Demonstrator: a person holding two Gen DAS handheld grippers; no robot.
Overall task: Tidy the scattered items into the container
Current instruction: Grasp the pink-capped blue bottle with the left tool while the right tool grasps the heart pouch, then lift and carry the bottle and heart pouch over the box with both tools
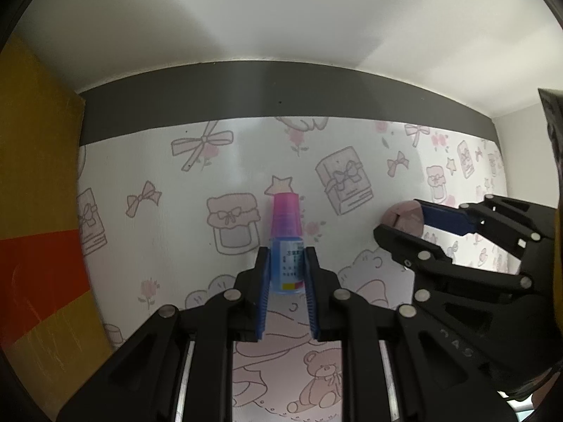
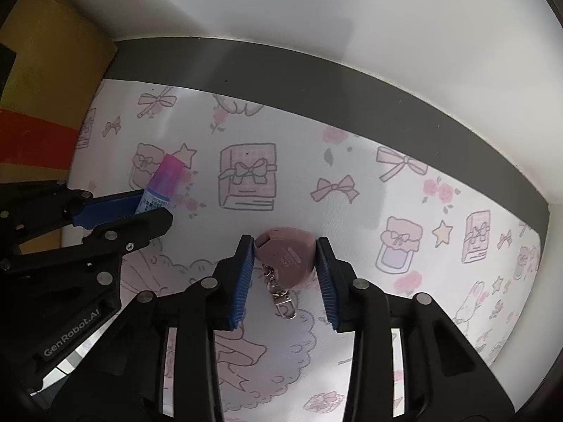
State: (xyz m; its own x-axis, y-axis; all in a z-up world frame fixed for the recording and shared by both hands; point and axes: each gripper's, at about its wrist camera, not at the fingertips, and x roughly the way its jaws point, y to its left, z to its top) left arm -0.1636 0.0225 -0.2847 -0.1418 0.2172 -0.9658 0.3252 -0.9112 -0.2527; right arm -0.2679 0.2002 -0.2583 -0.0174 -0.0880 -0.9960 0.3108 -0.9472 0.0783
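Left wrist view
- Left tongs: clenched on the bottle, blue pads pressing its label from both sides.
- Bottle: small, blue body with printed label, pink translucent cap pointing away from the camera; held over the table.
- Table: covered with a white sheet printed with pink bows, jars, books and bears; a dark grey band runs along its far edge below a white wall.
- Right tongs: enter from the right edge, around the fob, of which only a rounded mauve part shows.
- Box: yellow with a red stripe, at the left edge of the table.

Right wrist view
- Right tongs: grasping the fob; both blue pads touch its sides.
- Fob: mauve, heart-like shape, small print on its face, a metal chain and clasp hanging from it between the fingers.
- Left tongs: at the left, gripping the bottle, cap tilted up and to the right.
- Box: upper left corner.
- Container: not identifiable in either view.
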